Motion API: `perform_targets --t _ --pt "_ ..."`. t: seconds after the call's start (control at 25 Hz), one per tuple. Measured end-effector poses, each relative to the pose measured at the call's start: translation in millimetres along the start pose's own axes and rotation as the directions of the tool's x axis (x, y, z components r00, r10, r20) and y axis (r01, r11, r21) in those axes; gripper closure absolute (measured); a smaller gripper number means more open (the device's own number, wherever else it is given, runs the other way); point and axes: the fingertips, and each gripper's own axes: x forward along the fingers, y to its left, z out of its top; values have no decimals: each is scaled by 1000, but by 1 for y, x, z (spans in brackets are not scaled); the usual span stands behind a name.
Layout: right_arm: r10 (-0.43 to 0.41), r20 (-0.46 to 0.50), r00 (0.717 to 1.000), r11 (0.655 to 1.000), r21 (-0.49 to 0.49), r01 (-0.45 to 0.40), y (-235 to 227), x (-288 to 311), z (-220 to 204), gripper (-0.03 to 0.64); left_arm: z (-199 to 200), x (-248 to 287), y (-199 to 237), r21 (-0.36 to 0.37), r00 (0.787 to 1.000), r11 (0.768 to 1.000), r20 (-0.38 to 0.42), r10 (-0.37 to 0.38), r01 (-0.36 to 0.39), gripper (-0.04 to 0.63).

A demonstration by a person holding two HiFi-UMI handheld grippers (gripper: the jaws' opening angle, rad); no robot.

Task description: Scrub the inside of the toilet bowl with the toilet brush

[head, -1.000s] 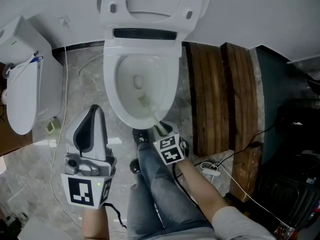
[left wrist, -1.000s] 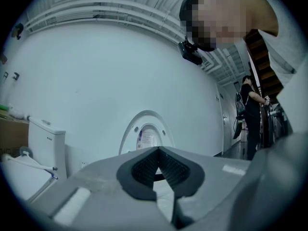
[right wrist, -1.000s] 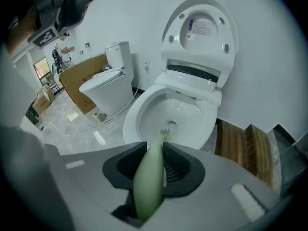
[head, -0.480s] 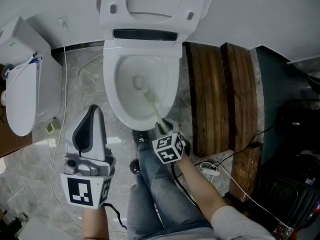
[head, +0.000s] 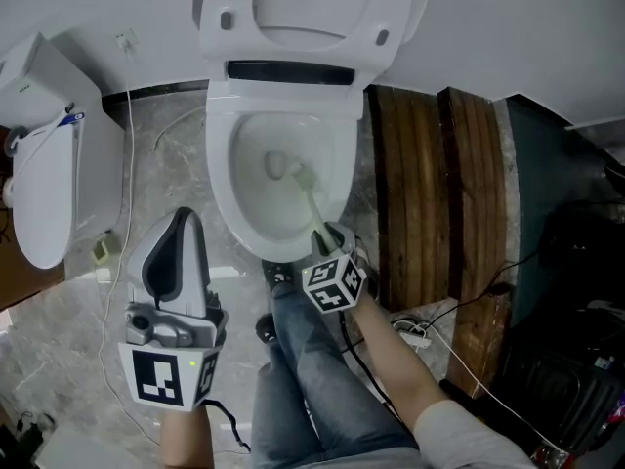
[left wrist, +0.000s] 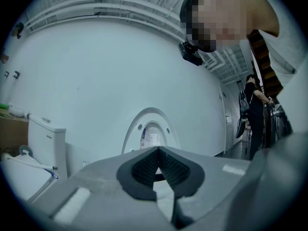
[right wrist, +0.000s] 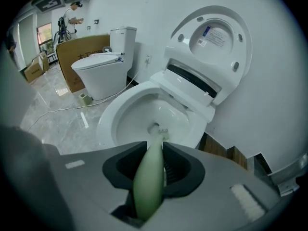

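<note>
The white toilet bowl [head: 244,198] stands with its lid [head: 293,8] raised. My right gripper [head: 330,247] hangs over the bowl's front rim, shut on the pale green handle of the toilet brush [head: 314,213]. The brush head [head: 303,176] lies low inside the bowl, just right of the drain. In the right gripper view the handle [right wrist: 149,177] runs out between the pads of the right gripper [right wrist: 155,150] and the bristles [right wrist: 162,131] sit on the bowl [right wrist: 130,121] near the drain. My left gripper [head: 182,225] is held left of the bowl, shut and holding nothing; its gripper view [left wrist: 158,150] looks at the lid [left wrist: 151,134].
A second toilet [head: 44,164] stands at the left, with a small box [head: 105,247] and a cable on the marble floor. Wooden boards [head: 430,193] lie right of the bowl, then a power strip [head: 415,332] and dark gear. The person's jeans-clad legs [head: 312,389] are below. Cardboard box [right wrist: 79,47] behind.
The brush head has slid from the bowl's front wall up and to the right, toward the drain. My right gripper shifted slightly right with it. The left gripper has not moved.
</note>
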Motion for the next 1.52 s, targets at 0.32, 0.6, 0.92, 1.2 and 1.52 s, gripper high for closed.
perform_targets --t 0.32,0.6,0.92,1.2,1.52 --pt "-27 -2 1000 999 -39 27 -22 21 17 514 -3 18 9 -31 1000 1000 1 1 -1 592" --pt "-36 6 999 999 -19 36 -41 41 37 512 -8 32 21 -19 999 1000 -24 21 -22 592" --pt "-28 19 999 999 42 27 -50 62 60 512 -8 44 35 -35 999 999 -18 40 -40 592" --pt "4 27 1000 998 58 -6 -43 78 80 512 -12 49 49 -33 997 997 -28 65 -66 592" --pt "93 93 991 996 -15 -92 -10 79 109 514 -15 47 58 -59 997 995 -29 77 -79 592"
